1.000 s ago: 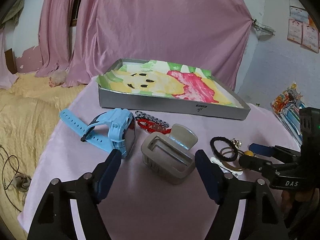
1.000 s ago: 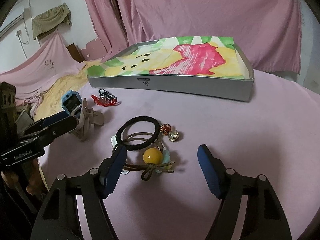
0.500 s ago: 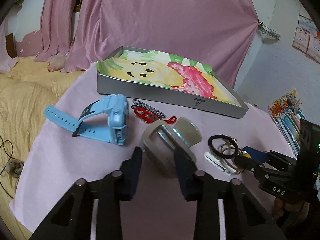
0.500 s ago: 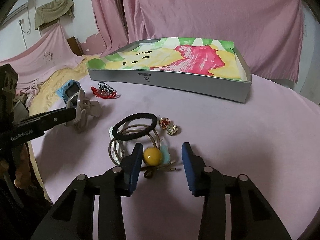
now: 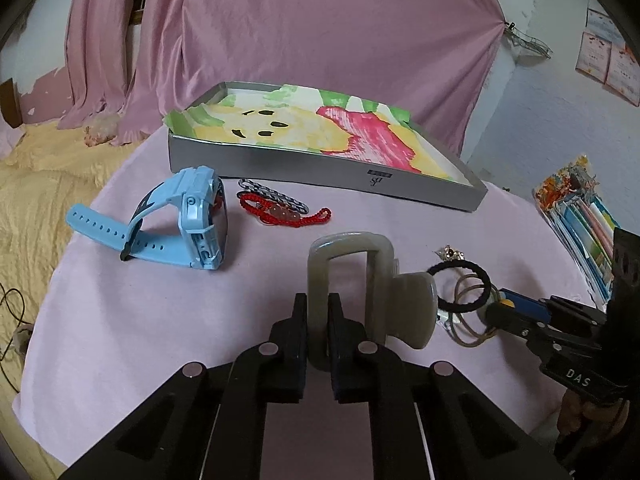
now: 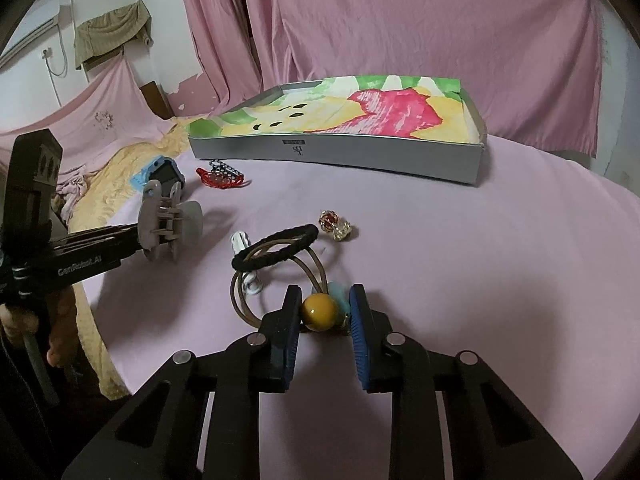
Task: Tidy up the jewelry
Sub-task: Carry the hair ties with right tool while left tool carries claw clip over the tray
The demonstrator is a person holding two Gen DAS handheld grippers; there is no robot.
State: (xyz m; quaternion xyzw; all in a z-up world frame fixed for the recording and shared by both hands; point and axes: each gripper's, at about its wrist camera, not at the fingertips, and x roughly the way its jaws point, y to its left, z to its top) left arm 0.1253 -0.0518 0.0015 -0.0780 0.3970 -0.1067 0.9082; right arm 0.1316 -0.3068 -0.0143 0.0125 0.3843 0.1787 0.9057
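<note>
Fingers of the left gripper (image 5: 318,334) are pinching one side bar of the grey claw clip (image 5: 362,288), which the right wrist view shows hanging clear of the pink tablecloth (image 5: 140,320). At 10 o'clock from the clip the blue watch (image 5: 188,220) is resting on its side; at 11 o'clock the red cord bracelet (image 5: 286,214) and black chain (image 5: 272,198) are lying just before the silver tray (image 5: 320,168), whose painted liner is holding no jewellery.

Fingers of the right gripper (image 6: 325,316) are closing around the yellow bead (image 6: 319,312) of a hair tie; whether both pads are touching it cannot be told. The black hair band (image 6: 276,247) and brown elastic loops (image 6: 272,280) are lying tangled at 11 o'clock from the bead, gold earrings (image 6: 336,226) at 12 o'clock.

Risk, as judged: the round bead may be squeezed out sideways, and lifting may be dragging the tangled loops and white clip (image 6: 244,258) along. The thin clip bar may be pivoting in the left grip.
</note>
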